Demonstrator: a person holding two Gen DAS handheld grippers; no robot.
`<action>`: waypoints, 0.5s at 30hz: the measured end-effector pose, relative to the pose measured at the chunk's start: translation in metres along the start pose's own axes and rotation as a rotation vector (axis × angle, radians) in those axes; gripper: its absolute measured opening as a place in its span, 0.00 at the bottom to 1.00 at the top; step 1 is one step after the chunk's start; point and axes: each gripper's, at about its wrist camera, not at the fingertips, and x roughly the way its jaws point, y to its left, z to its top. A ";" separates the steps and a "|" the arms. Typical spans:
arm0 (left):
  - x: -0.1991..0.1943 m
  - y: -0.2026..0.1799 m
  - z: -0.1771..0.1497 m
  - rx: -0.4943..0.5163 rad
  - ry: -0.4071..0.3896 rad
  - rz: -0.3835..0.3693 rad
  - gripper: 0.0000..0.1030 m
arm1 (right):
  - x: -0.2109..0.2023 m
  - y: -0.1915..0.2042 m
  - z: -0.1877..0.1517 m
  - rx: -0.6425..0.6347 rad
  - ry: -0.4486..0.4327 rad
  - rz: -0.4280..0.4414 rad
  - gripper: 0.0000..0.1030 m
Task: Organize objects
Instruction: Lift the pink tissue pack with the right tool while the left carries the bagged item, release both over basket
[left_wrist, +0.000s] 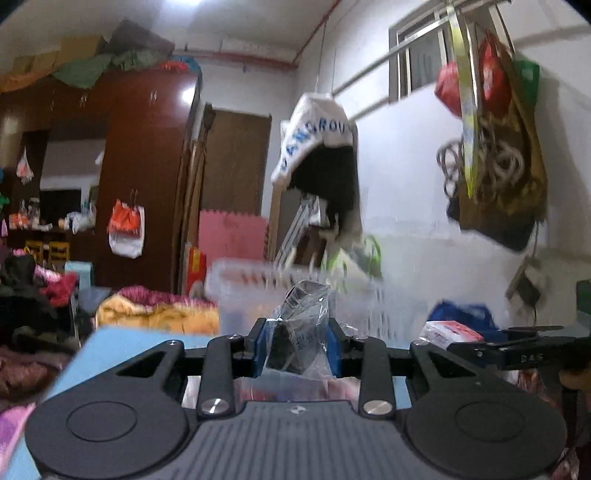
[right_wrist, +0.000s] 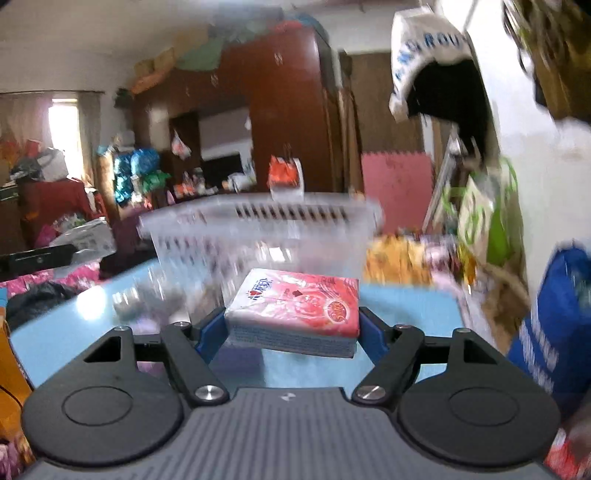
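Left gripper (left_wrist: 297, 345) clamped on a clear plastic packet (left_wrist: 301, 332), right gripper (right_wrist: 291, 332) clamped on a pink tissue pack (right_wrist: 295, 314), both held above the blue tabletop (right_wrist: 402, 306) before a clear basket (right_wrist: 258, 236).

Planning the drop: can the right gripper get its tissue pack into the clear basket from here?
Probably yes. The right gripper holds the tissue pack above the blue table, clear basket directly ahead, nothing between.
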 end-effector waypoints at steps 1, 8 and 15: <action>0.004 -0.001 0.011 0.009 -0.019 0.009 0.35 | -0.001 0.003 0.014 -0.020 -0.021 0.008 0.74; 0.095 -0.006 0.077 -0.014 0.060 0.013 0.36 | 0.053 0.021 0.089 -0.144 -0.043 0.053 0.74; 0.167 0.004 0.067 -0.077 0.230 0.030 0.72 | 0.104 0.011 0.095 -0.125 0.014 -0.003 1.00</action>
